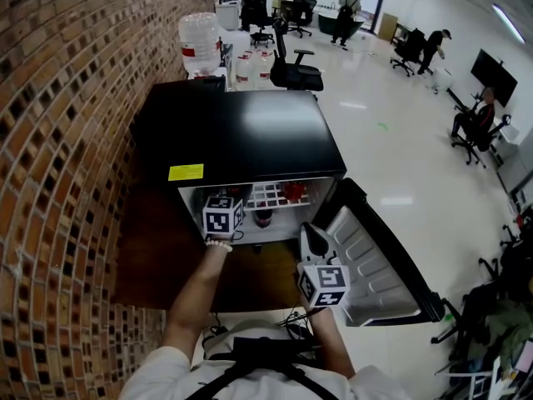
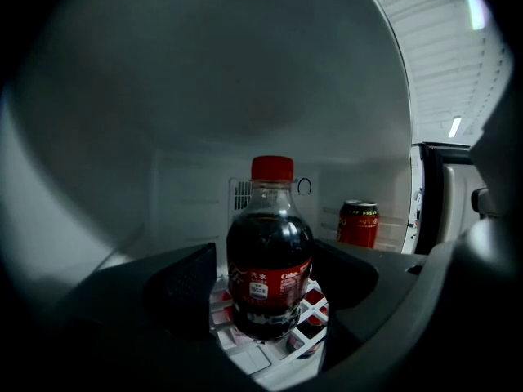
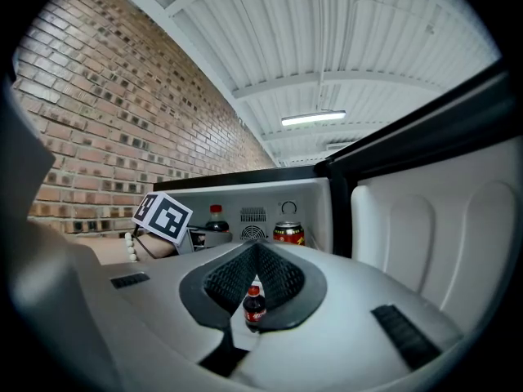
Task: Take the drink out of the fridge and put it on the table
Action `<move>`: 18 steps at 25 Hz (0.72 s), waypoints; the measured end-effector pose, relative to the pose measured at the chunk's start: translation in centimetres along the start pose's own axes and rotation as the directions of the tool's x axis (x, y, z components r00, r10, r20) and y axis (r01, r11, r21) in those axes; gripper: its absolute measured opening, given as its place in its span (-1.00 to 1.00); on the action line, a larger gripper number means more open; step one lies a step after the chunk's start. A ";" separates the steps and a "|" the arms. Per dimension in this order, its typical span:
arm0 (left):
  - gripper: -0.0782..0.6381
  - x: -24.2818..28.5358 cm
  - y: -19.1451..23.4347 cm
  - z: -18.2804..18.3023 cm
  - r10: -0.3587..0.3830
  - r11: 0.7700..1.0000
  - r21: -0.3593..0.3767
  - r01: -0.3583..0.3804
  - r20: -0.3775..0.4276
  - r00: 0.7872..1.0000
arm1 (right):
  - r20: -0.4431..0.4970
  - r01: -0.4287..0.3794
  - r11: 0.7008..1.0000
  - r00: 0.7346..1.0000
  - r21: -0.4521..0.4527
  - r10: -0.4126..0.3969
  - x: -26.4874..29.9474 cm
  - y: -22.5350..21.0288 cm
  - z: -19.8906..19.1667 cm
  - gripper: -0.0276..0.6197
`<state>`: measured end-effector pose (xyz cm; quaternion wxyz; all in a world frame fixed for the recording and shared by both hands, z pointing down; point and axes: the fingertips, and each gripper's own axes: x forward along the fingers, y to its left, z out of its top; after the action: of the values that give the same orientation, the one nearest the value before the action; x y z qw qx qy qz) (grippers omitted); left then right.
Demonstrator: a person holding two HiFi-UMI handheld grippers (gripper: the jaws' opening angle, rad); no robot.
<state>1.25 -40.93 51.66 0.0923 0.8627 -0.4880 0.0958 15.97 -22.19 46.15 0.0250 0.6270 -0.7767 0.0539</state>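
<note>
A small cola bottle [image 2: 270, 251] with a red cap stands upright on the white wire shelf [image 2: 245, 358] inside the open black mini fridge [image 1: 241, 132]. My left gripper [image 2: 265, 280] reaches into the fridge, one jaw on each side of the bottle. The right pad [image 2: 347, 276] is at the bottle's side, and a thin gap shows at the left pad [image 2: 184, 288]. My right gripper [image 3: 256, 251] hangs in front of the fridge beside the open door [image 1: 375, 257], its tips together and holding nothing. In the right gripper view the same bottle [image 3: 216, 217] shows beyond the left gripper's marker cube [image 3: 163, 216].
A red can [image 2: 358, 223] stands at the back right of the shelf. Another cola bottle [image 1: 263, 217] sits lower in the fridge. A brick wall [image 1: 58, 182] runs along the left. Water jugs [image 1: 200, 44] and an office chair [image 1: 291, 69] stand behind the fridge.
</note>
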 end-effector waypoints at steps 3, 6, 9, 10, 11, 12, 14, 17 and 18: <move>0.11 -0.1 -0.1 -0.1 -0.004 1.000 0.004 0.004 0.000 1.000 | 0.002 -0.008 1.000 1.000 -0.005 0.008 0.0 0.2 0.0 -0.87; 0.07 -0.2 -0.1 -0.1 -0.003 1.000 0.007 0.003 0.001 1.000 | 0.006 -0.012 1.000 1.000 -0.010 0.012 0.0 0.3 0.2 -0.87; 0.06 0.1 -0.2 0.2 -0.006 1.000 0.015 0.006 0.002 1.000 | 0.011 -0.009 1.000 1.000 -0.016 0.009 0.0 0.2 0.5 -0.87; 0.06 0.1 -0.2 0.2 -0.007 1.000 0.018 0.007 0.002 1.000 | 0.013 -0.008 1.000 1.000 -0.017 0.009 0.0 0.2 0.6 -0.87; 0.06 0.1 -0.2 0.2 -0.008 1.000 0.020 0.008 0.005 1.000 | 0.014 -0.009 1.000 1.000 -0.018 0.009 0.1 0.3 0.6 -0.87; 0.06 0.0 -0.2 0.2 -0.007 1.000 0.020 0.007 0.009 1.000 | 0.014 -0.010 1.000 1.000 -0.019 0.010 0.1 0.4 0.6 -0.87; 0.06 0.0 -0.2 0.2 -0.006 1.000 0.021 0.005 0.011 1.000 | 0.016 -0.012 1.000 1.000 -0.020 0.012 0.1 0.5 0.7 -0.87; 0.06 0.0 -0.3 0.2 -0.004 1.000 0.016 0.003 0.009 1.000 | 0.017 -0.012 1.000 1.000 -0.020 0.012 0.0 0.6 0.8 -0.87; 0.06 -0.3 -0.4 0.3 -0.007 1.000 0.009 0.007 0.010 1.000 | 0.017 -0.011 1.000 1.000 -0.020 0.011 0.0 0.6 0.8 -0.87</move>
<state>1.47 -40.59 51.29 0.0865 0.8652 -0.4850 0.0932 15.43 -22.11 45.36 0.0245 0.6228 -0.7810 0.0408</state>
